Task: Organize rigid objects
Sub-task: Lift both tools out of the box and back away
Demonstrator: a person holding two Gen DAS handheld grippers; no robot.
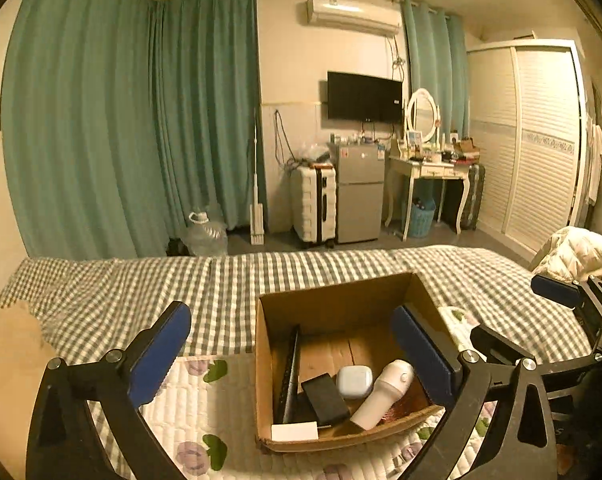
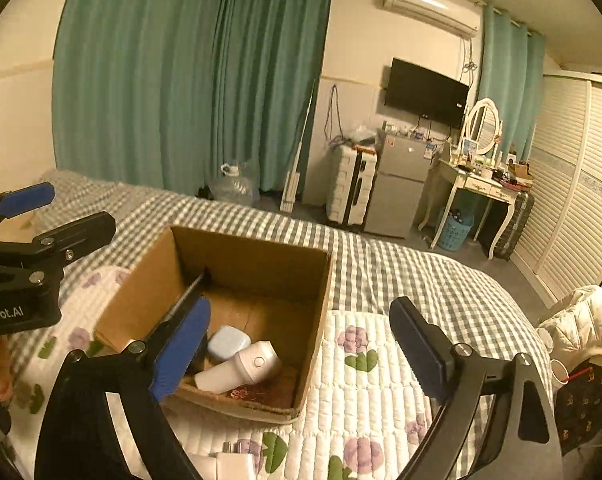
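Both grippers, left gripper (image 1: 291,354) and right gripper (image 2: 301,354), are spread wide and empty above the cardboard box (image 2: 245,258); we see a white charger (image 2: 231,465) at bottom centre, nearer the right.

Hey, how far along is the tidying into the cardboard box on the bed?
Mostly done, it seems. The cardboard box already holds a white handheld device, a white case, a black slab, a white card and a thin dark panel. Nothing is in hand: the left gripper and right gripper are both open. Left: some white items on the quilt.
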